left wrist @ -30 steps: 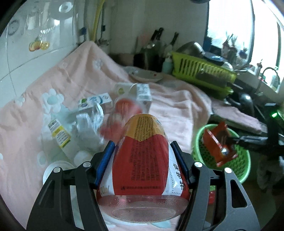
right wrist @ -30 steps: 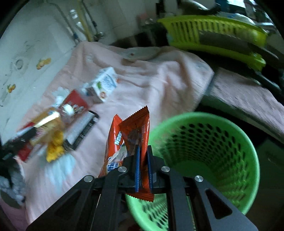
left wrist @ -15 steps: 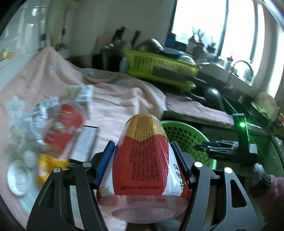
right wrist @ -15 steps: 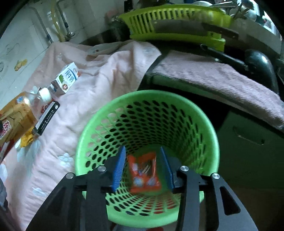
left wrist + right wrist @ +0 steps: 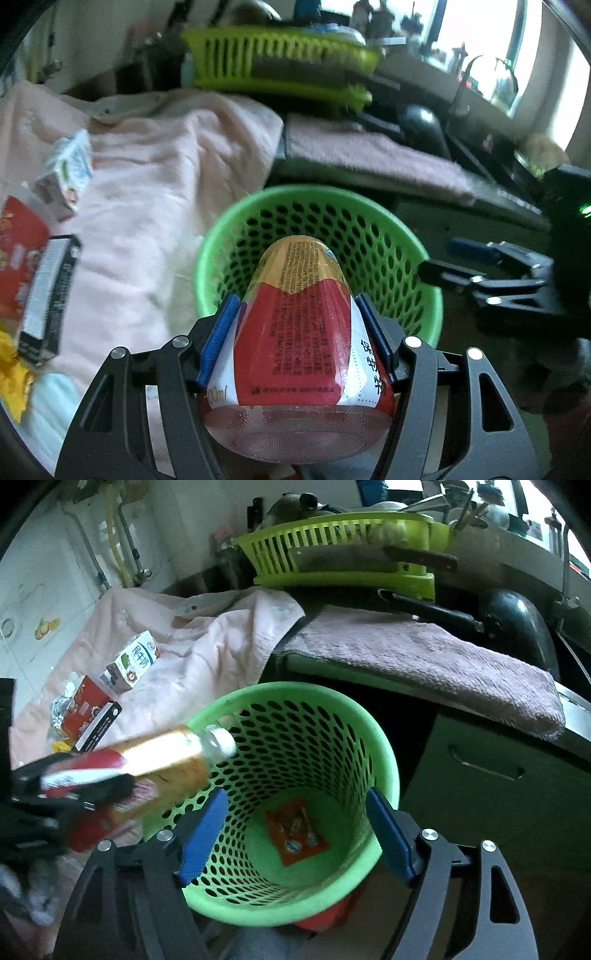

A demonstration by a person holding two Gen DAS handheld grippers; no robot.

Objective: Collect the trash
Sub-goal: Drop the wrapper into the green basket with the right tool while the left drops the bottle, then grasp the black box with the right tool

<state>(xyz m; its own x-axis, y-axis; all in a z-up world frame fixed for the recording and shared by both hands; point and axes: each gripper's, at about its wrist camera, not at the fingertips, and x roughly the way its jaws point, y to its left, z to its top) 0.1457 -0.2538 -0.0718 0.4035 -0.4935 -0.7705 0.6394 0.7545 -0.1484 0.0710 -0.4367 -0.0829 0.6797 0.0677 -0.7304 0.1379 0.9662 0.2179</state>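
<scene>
Gripping the bottle (image 5: 295, 325), left tool (image 5: 297, 325) overhangs basket (image 5: 207, 251).

The green basket (image 5: 384, 775) mouth lies open from above (only a flat orange wrapper (image 5: 295, 830) inside), bottle (image 5: 166, 760) overhanging its left rim

We're counting 1 green basket (image 5: 384, 775), 1 orange wrapper (image 5: 295, 830) in it, 1 bottle (image 5: 299, 332), 1 milk carton (image 5: 135, 661), 1 red box (image 5: 83, 712), 1 black-and-white box (image 5: 99, 725), 1 yellow-green dish rack (image 5: 332, 550), 2 grippers: left (image 5: 299, 306) & right (image 5: 295, 834).
</scene>
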